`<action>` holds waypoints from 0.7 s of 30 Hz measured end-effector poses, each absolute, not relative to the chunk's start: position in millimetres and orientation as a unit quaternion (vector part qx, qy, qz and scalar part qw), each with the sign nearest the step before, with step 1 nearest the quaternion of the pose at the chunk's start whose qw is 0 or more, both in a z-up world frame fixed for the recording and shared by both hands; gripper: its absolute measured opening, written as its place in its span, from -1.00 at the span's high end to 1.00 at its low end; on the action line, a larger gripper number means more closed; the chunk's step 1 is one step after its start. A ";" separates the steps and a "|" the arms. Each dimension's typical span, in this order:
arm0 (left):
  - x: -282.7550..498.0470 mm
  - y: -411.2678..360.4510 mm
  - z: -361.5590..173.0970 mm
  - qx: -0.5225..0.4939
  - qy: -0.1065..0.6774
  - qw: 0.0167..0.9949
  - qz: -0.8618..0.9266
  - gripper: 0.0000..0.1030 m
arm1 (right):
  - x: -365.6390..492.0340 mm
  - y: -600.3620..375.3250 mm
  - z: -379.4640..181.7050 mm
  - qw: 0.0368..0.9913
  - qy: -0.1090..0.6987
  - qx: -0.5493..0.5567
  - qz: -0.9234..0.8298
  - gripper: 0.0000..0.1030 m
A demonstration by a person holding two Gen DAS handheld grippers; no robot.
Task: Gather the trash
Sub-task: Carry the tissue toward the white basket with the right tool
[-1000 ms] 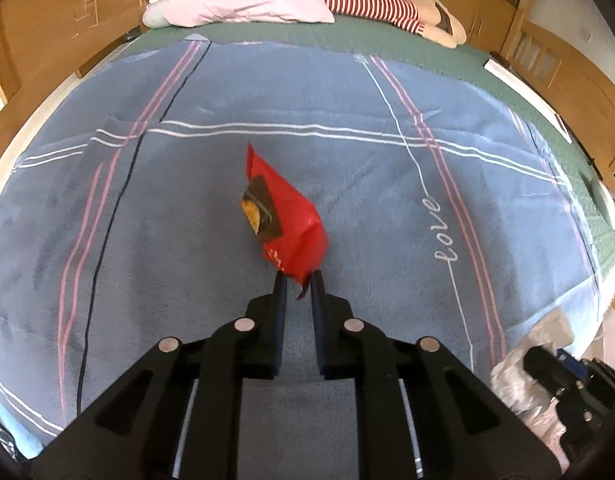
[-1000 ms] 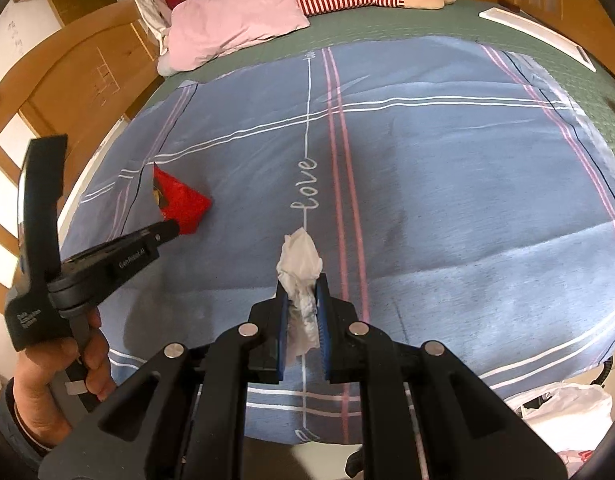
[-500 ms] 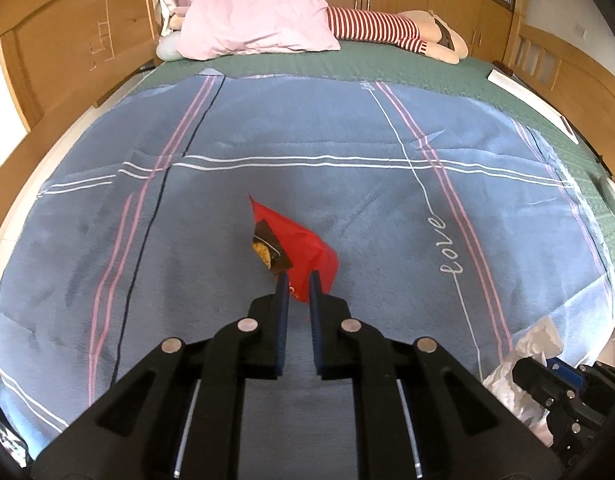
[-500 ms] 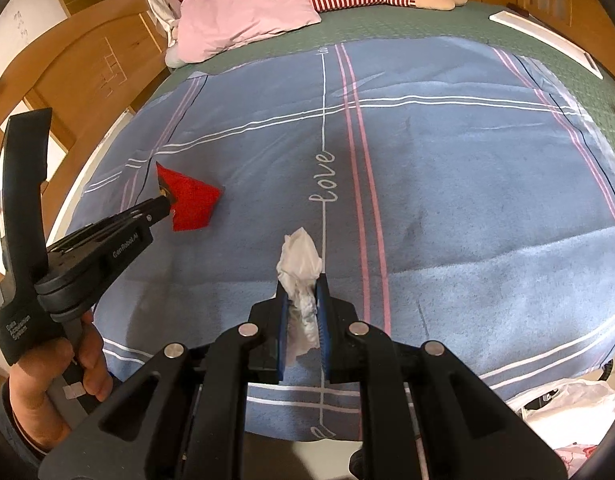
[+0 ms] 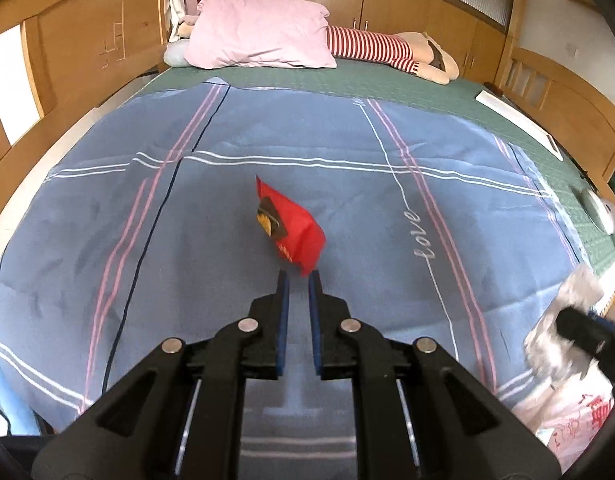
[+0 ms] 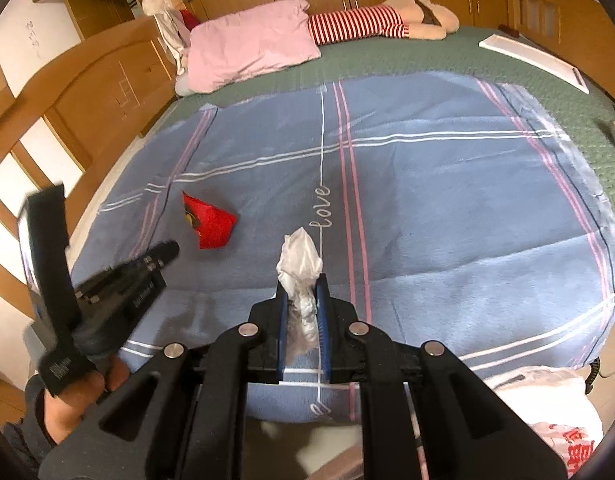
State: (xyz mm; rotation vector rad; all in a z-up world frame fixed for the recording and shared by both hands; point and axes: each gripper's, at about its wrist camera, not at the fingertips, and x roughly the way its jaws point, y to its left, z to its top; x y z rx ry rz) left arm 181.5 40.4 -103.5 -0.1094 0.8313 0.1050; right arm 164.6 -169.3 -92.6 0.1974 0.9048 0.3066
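Bedroom, wood-panelled, big bed with a blue striped blanket spread over a green cover; pink pillow and a striped plush at the far end. Left gripper is closed down to a narrow gap, and the bottom corner of a red snack wrapper sits right at its tips, apparently pinched there, though the contact itself is hard to make out. From the right wrist view the wrapper reads as lying or barely raised on the blanket ahead of the left gripper. Right gripper is clamped on a crumpled white tissue, wad poking above the pads. Both items look near weightless, soft, crushable, nothing fragile. Wrapper film is probably slick and crinkly, so a corner pinch may slide out; a deeper bite across a fold is safer. Tissue compresses and could tear if tugged; hold the bulk. White plastic bag with red print sits at the bed's near edge, the likely drop spot.
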 end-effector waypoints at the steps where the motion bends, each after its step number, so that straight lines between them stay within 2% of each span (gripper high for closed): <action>1: 177.0 39.6 -103.1 -0.054 0.402 0.913 0.049 0.79 | 162.8 -170.3 -89.9 0.884 0.433 0.095 0.148 0.73; 21: 135.1 46.9 -97.9 -0.119 0.374 0.920 0.016 0.79 | 109.7 -197.4 -47.7 0.900 0.385 0.117 0.167 0.73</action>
